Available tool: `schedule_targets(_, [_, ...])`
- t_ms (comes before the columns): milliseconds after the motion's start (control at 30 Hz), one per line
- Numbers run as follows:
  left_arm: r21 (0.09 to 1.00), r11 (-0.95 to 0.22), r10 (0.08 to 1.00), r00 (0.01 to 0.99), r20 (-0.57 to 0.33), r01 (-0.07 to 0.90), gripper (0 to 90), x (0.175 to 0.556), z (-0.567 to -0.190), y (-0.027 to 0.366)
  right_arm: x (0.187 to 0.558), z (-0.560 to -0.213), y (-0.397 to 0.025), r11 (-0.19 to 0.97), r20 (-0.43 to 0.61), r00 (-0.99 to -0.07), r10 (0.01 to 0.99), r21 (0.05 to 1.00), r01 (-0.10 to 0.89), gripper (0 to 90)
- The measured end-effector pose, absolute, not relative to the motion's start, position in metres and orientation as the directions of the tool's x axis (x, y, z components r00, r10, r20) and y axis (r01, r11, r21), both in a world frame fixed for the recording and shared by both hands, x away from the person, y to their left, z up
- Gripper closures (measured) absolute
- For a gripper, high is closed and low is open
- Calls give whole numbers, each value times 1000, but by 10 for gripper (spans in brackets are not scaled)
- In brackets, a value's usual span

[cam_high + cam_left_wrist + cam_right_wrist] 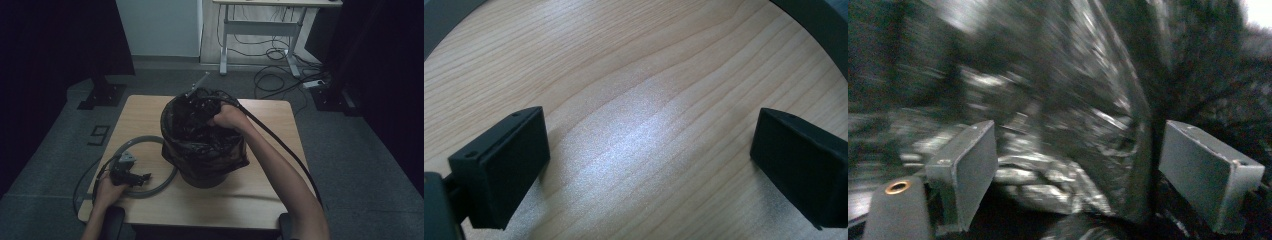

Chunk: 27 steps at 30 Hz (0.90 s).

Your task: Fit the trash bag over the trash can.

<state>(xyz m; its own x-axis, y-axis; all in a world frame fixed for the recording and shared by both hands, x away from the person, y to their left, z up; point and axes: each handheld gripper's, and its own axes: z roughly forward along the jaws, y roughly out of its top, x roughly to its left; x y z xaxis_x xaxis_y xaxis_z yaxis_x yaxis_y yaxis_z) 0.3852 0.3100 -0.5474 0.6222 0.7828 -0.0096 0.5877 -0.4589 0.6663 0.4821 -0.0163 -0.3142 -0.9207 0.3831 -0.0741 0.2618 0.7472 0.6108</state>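
- Black bin liner [202, 137] drapes over a dark round bin [205, 177] that stands at the middle of the wooden table [260, 192], high view. The right hand [229, 118] is at the bin's mouth, reaching into the liner; its gripper is hidden inside the bag here, and its cable [280, 142] trails back over the forearm.
- High view, left side: left gripper [142, 177] lies low on the table near the front left corner, held by the left hand [107, 189]. A grey ring [165, 181] lies flat on the table beside the bin, and the gripper sits over it.
- Left gripper view: left gripper [649, 165] has its jaws wide apart, nothing between them, bare wood grain below. Arcs of the grey ring [819, 30] show at the upper corners.
- Right gripper view: right gripper [1075, 172] has its jaws apart, with crumpled glossy liner [1068, 150] between them; a taut fold runs close to the right-hand jaw. Picture is blurred, so contact cannot be told.
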Motion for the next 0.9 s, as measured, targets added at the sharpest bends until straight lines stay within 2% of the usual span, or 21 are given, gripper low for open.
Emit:
schedule_targets(100, [666, -459, 783, 622, -9, 588, 19, 385, -547, 310, 467, -312, -11, 721, -35, -924, 381, 637, 273, 148])
schedule_targets(200, [666, -459, 783, 622, -9, 588, 19, 385, -547, 310, 456, -327, 4, 710, 41, -933, 358, 636, 301, 148])
schedule_targets(300, [666, -459, 783, 622, -9, 587, 19, 385, -547, 310, 456, -344, 18, 733, 42, -939, 341, 613, 294, 150])
schedule_targets(433, [666, -459, 783, 622, -9, 588, 19, 385, -547, 310, 464, -357, 27, 776, 6, -930, 367, 549, 310, 154])
schedule_targets(900, [666, -459, 783, 622, -10, 588, 19, 385, -547, 310, 459, -319, -10, 736, -75, -941, 329, 644, 206, 146])
